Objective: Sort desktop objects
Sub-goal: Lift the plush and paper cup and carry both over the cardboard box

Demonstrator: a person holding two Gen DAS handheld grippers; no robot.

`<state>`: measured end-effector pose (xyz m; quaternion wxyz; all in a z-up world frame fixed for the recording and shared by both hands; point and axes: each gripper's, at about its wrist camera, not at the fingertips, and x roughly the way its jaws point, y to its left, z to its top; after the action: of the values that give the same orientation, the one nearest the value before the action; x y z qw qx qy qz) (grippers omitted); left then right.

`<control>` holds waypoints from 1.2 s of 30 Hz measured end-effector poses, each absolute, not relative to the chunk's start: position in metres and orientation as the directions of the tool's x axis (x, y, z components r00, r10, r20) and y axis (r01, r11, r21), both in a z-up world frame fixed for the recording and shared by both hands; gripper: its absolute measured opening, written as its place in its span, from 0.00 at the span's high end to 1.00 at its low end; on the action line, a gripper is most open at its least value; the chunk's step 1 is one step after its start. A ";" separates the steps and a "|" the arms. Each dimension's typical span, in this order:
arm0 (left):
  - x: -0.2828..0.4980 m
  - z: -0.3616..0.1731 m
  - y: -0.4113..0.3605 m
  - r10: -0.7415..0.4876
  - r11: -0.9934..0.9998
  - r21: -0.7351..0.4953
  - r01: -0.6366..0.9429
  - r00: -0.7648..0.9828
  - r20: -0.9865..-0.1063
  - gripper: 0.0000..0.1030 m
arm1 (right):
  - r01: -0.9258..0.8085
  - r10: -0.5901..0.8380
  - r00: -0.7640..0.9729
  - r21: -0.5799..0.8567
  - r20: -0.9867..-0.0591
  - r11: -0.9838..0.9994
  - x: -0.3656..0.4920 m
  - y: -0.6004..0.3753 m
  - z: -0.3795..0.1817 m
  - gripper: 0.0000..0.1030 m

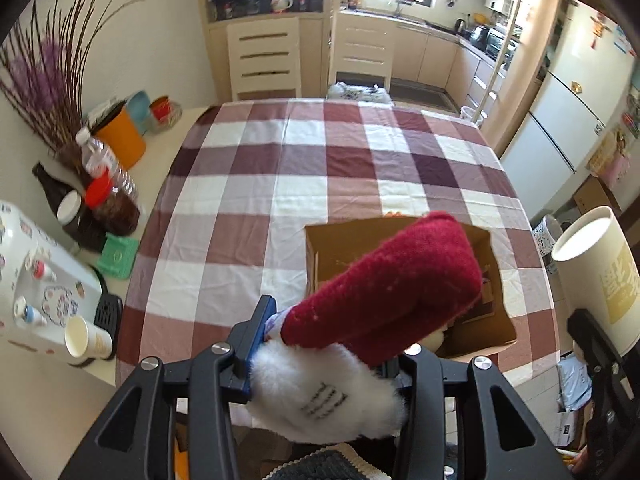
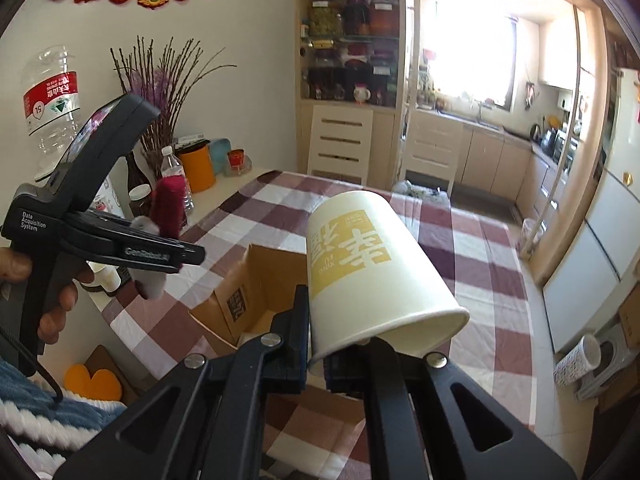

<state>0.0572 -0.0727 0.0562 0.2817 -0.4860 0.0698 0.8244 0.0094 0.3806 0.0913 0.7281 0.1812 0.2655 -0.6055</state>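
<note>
- Cardboard box [image 1: 404,240] sits open on the checked tablecloth [image 1: 280,168], seemingly there to collect the items.
- Left gripper [image 1: 324,364] clamps a red-and-white plush stocking [image 1: 384,288] above it.
- Right gripper [image 2: 344,356] pinches a paper cup [image 2: 372,272] by its rim, mouth tilted toward the camera, likely box-bound.

A red-and-white checked cloth [image 1: 280,184] covers the counter [image 1: 168,128]. An open cardboard box [image 1: 496,320] sits on it at the near right. The rest of the cloth lies bare.
</note>
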 end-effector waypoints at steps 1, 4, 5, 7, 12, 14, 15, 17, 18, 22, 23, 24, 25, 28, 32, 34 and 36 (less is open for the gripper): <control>0.057 0.060 -0.071 0.399 -0.831 -0.156 -0.533 -0.377 -0.836 0.58 | 0.978 -0.788 0.122 -0.064 -0.603 0.200 0.010 0.381 0.092 0.94; 0.056 0.064 -0.067 0.396 -0.835 -0.150 -0.530 -0.389 -0.831 0.58 | 0.978 -0.792 0.111 -0.075 -0.600 0.194 0.010 0.378 0.094 0.94; 0.056 0.064 -0.065 0.396 -0.835 -0.150 -0.530 -0.387 -0.833 0.58 | 0.978 -0.793 0.108 -0.077 -0.600 0.191 0.009 0.377 0.094 0.94; 0.054 0.062 -0.062 0.390 -0.836 -0.150 -0.528 -0.379 -0.839 0.58 | 0.979 -0.793 0.101 -0.083 -0.601 0.188 0.009 0.375 0.095 0.94; 0.050 0.049 -0.056 0.350 -0.846 -0.131 -0.517 -0.351 -0.868 0.58 | 0.979 -0.780 0.103 -0.077 -0.617 0.190 0.008 0.368 0.093 0.94; 0.050 0.042 -0.053 0.333 -0.846 -0.122 -0.519 -0.335 -0.881 0.58 | 0.979 -0.765 0.111 -0.064 -0.635 0.194 0.006 0.364 0.089 0.94; 0.050 0.039 -0.051 0.328 -0.845 -0.123 -0.521 -0.323 -0.888 0.58 | 0.979 -0.754 0.117 -0.052 -0.646 0.197 0.005 0.361 0.086 0.94; 0.049 0.031 -0.049 0.321 -0.842 -0.128 -0.524 -0.294 -0.900 0.58 | 0.979 -0.737 0.121 -0.041 -0.665 0.198 0.005 0.357 0.081 0.94; 0.048 0.028 -0.048 0.316 -0.841 -0.130 -0.525 -0.281 -0.906 0.58 | 0.980 -0.729 0.123 -0.035 -0.673 0.198 0.004 0.354 0.079 0.94; 0.044 0.014 -0.046 0.295 -0.847 -0.140 -0.514 -0.234 -0.926 0.58 | 0.981 -0.694 0.131 -0.008 -0.708 0.193 0.000 0.344 0.069 0.94; 0.042 0.011 -0.046 0.286 -0.849 -0.138 -0.509 -0.226 -0.931 0.58 | 0.982 -0.679 0.134 0.004 -0.721 0.190 -0.002 0.340 0.066 0.94; 0.041 0.009 -0.046 0.278 -0.852 -0.135 -0.505 -0.219 -0.935 0.58 | 0.982 -0.670 0.136 0.010 -0.730 0.188 -0.004 0.339 0.063 0.94; 0.040 0.007 -0.046 0.271 -0.855 -0.133 -0.502 -0.214 -0.938 0.58 | 0.982 -0.663 0.137 0.015 -0.736 0.186 -0.005 0.338 0.061 0.94; 0.036 0.003 -0.046 0.260 -0.859 -0.130 -0.495 -0.203 -0.944 0.58 | 0.982 -0.652 0.140 0.020 -0.745 0.188 -0.006 0.334 0.059 0.94; 0.031 0.000 -0.045 0.251 -0.861 -0.126 -0.492 -0.196 -0.948 0.58 | 0.980 -0.644 0.148 0.024 -0.751 0.197 -0.003 0.329 0.057 0.94; 0.029 -0.001 -0.044 0.247 -0.863 -0.125 -0.490 -0.193 -0.950 0.58 | 0.979 -0.641 0.151 0.026 -0.753 0.200 -0.001 0.325 0.056 0.94; 0.027 -0.002 -0.043 0.242 -0.867 -0.122 -0.483 -0.195 -0.951 0.58 | 0.979 -0.638 0.153 0.028 -0.755 0.202 -0.001 0.322 0.056 0.94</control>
<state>0.0270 -0.0428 -0.0017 0.2365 -0.5888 0.1023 0.7661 -0.0008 0.3216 0.0557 0.7090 0.2719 0.3135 -0.5702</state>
